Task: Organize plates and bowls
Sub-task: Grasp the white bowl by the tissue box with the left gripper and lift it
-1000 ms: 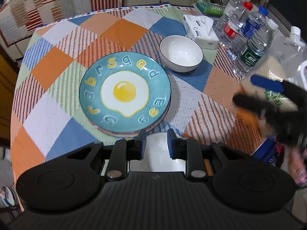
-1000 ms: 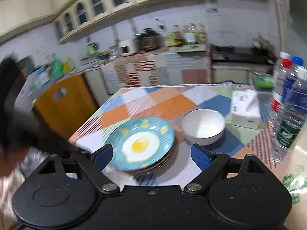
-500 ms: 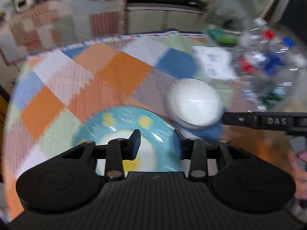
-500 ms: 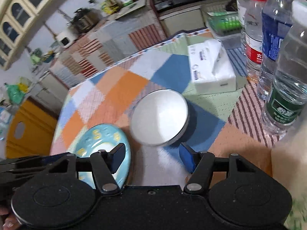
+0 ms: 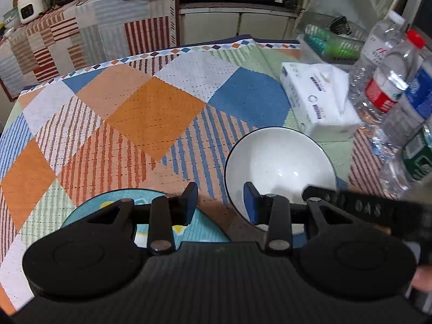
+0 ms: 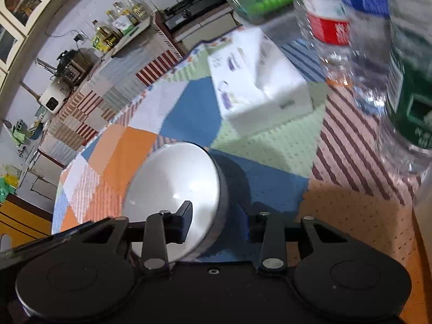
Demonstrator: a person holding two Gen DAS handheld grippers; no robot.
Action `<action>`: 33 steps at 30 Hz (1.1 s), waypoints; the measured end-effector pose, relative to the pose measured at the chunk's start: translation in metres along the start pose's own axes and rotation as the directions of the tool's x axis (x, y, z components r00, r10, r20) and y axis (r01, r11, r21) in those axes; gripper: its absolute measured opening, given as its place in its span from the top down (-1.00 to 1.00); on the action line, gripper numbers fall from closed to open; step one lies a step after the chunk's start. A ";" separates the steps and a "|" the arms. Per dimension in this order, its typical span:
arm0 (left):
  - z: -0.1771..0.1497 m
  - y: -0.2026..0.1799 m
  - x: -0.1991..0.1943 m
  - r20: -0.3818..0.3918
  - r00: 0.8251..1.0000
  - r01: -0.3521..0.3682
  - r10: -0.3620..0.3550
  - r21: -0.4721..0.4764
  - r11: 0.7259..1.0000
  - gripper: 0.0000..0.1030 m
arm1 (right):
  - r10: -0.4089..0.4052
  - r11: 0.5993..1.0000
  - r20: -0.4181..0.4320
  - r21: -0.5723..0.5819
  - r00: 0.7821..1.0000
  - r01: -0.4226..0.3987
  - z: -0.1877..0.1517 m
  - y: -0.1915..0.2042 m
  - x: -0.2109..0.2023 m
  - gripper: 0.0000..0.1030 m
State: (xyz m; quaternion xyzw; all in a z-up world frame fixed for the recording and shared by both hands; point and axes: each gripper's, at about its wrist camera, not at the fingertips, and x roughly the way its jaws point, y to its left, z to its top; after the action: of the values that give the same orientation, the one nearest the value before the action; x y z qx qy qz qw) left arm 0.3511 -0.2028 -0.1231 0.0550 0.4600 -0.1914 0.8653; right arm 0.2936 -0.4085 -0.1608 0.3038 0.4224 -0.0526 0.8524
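White bowl (image 5: 280,167): upright on checked tablecloth (image 5: 151,113)
Right gripper (image 6: 220,222): spread, straddling bowl's rim
Left gripper (image 5: 220,202): spread, beside bowl, over blue plate (image 5: 81,213)

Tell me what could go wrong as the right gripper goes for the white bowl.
1. The right gripper is open astride the white bowl's near rim, one finger inside; a shallow pinch on smooth glaze may slip or tip it.
2. The water bottles and tissue box stand close beside the bowl; a wide swing could knock a bottle over.
3. The left gripper, open, hovers between the bowl and blue plate, so the two grippers might collide.
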 end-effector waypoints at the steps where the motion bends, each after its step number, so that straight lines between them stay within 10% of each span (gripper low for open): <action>1: 0.000 -0.003 0.003 0.004 1.000 -0.010 0.010 0.008 1.000 0.30 | 0.002 1.000 -0.005 -0.001 1.000 -0.002 -0.001 -0.003 0.003 0.35; 10: -0.012 -0.019 0.008 -0.001 1.000 0.031 -0.031 0.086 0.996 0.71 | 0.020 1.000 -0.019 -0.001 1.000 -0.020 0.001 -0.014 0.007 0.84; 33: -0.045 0.019 -0.128 -0.168 0.971 0.170 -0.173 -0.032 0.985 0.76 | 0.184 0.983 -0.168 0.021 0.968 -0.183 -0.056 0.006 -0.089 0.78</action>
State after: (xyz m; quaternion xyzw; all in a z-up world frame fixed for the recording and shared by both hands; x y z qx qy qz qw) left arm 0.2590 -0.1372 -0.0461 0.0236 0.5369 -0.2558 0.8036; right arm 0.2006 -0.3873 -0.1170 0.3472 0.4634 0.0513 0.8137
